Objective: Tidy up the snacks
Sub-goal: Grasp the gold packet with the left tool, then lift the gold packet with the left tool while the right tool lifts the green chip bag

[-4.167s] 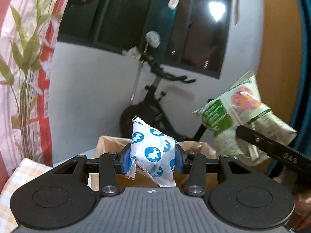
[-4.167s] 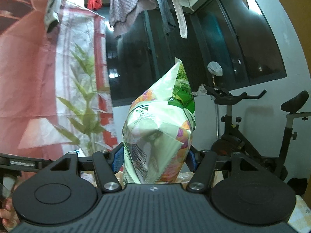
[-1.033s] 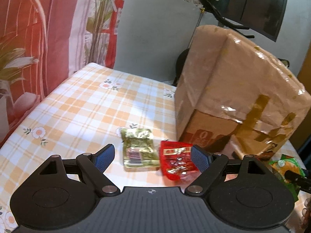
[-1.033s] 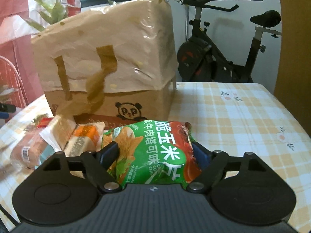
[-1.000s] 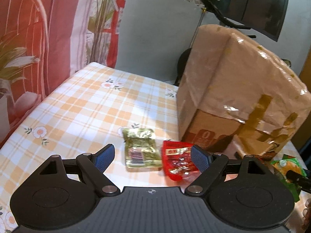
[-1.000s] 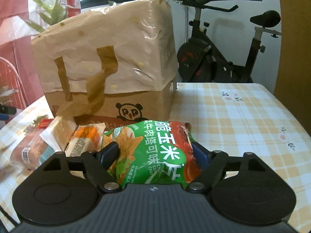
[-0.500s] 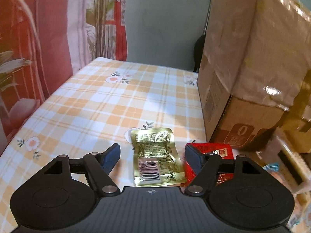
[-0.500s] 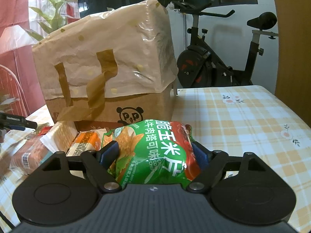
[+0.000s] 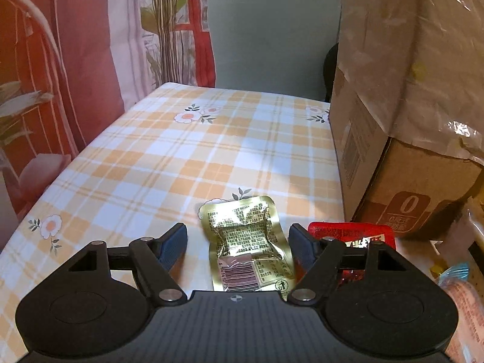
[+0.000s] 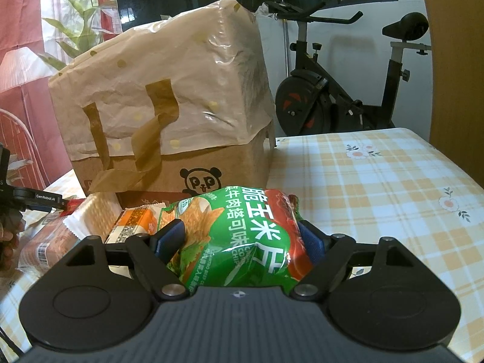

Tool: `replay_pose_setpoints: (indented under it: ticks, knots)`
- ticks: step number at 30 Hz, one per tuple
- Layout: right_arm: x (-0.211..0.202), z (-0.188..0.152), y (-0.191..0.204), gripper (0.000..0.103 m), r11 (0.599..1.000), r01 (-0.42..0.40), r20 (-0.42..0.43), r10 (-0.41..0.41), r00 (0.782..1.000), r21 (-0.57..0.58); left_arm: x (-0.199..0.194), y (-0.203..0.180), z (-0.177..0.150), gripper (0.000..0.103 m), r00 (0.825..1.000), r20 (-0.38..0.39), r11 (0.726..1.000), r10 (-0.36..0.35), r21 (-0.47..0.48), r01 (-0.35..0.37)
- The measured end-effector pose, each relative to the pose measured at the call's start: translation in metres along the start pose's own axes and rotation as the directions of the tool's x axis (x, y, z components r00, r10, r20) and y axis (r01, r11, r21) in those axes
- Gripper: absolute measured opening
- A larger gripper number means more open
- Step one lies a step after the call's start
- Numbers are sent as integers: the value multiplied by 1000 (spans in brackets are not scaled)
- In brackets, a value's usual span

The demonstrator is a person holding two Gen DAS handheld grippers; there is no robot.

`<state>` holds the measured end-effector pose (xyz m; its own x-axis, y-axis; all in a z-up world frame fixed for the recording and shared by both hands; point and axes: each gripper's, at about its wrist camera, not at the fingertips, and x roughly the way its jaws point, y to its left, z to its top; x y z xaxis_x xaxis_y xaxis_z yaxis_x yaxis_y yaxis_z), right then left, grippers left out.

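Observation:
In the left wrist view my left gripper (image 9: pixel 237 242) is open, low over the checked tablecloth, with a gold foil snack packet (image 9: pixel 248 248) lying flat between its fingers. A red packet (image 9: pixel 354 239) lies just right of the right finger. In the right wrist view my right gripper (image 10: pixel 242 236) has its fingers on both sides of a green corn chip bag (image 10: pixel 242 236) that rests on the table; the jaws are wide and touch its sides. A brown paper-lined cardboard box (image 10: pixel 169 115) with a panda logo stands behind the snacks; it also shows in the left wrist view (image 9: pixel 408 106).
Left of the green bag lie an orange packet (image 10: pixel 133 224), a wafer pack (image 10: pixel 93 211) and a pink wrapped snack (image 10: pixel 42 245). The left gripper's tip (image 10: pixel 36 199) shows at the far left. An exercise bike (image 10: pixel 332 90) stands behind the table. Curtains hang on the left.
My left gripper has dropped lower and shifted left, so the gold packet now lies between its fingers. My right gripper has closed in a little around the green bag.

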<state>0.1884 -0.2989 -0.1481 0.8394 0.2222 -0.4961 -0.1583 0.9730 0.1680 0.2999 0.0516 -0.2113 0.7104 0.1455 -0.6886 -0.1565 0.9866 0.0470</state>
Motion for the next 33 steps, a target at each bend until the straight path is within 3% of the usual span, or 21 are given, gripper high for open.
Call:
replay_pose_setpoints:
  ticks: [2, 8, 17, 24, 33]
  knots:
    - [0, 0, 0, 83, 1000, 0, 0, 0, 1000, 0, -4, 2, -1, 57, 1000, 9, 1000, 3, -6, -3]
    - [0, 0, 0, 83, 1000, -1, 1, 1, 1000, 2, -22, 10, -12, 49, 995, 12, 995, -95, -14, 95]
    - [0, -1, 0, 83, 1000, -2, 1, 2, 1000, 2, -61, 14, -29, 49, 990, 59, 992, -127, -7, 128]
    - [-3, -1, 0, 82, 1000, -15, -1, 15, 1000, -2, -97, 6, -31, 49, 976, 137, 985, -167, -30, 172]
    - [-14, 2, -2, 80, 999, -23, 7, 22, 1000, 24, -121, -4, -32, 49, 964, 176, 979, -201, 6, 203]
